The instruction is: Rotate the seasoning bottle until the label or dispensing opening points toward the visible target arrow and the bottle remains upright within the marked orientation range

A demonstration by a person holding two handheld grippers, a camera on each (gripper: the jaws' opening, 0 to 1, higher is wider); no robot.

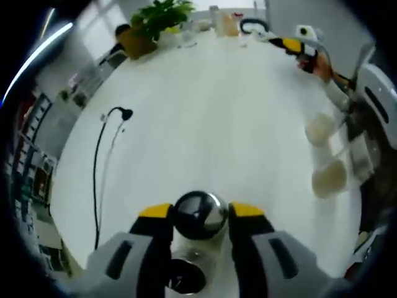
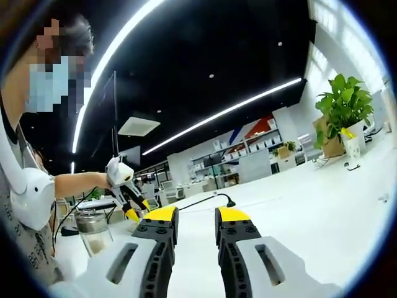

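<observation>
The seasoning bottle [image 1: 198,216] is a clear glass bottle with a shiny round metal cap, standing upright on the white table [image 1: 205,124]. In the left gripper view I look down on it, and my left gripper [image 1: 200,211] is shut on the cap, one yellow-tipped jaw on each side. The glass body below the cap is partly hidden by the jaws. In the right gripper view my right gripper [image 2: 197,215] is held level above the table, open, with nothing between its jaws. The left gripper [image 2: 132,208] shows there at the left, pointing down from a person's hand.
Two glass jars of beige powder [image 1: 321,129] [image 1: 329,179] stand by the table's right edge; one jar [image 2: 94,233] shows beside the left gripper. A black cable [image 1: 97,174] runs along the left. A potted plant [image 1: 155,25] and the right gripper [image 1: 288,43] are at the far end.
</observation>
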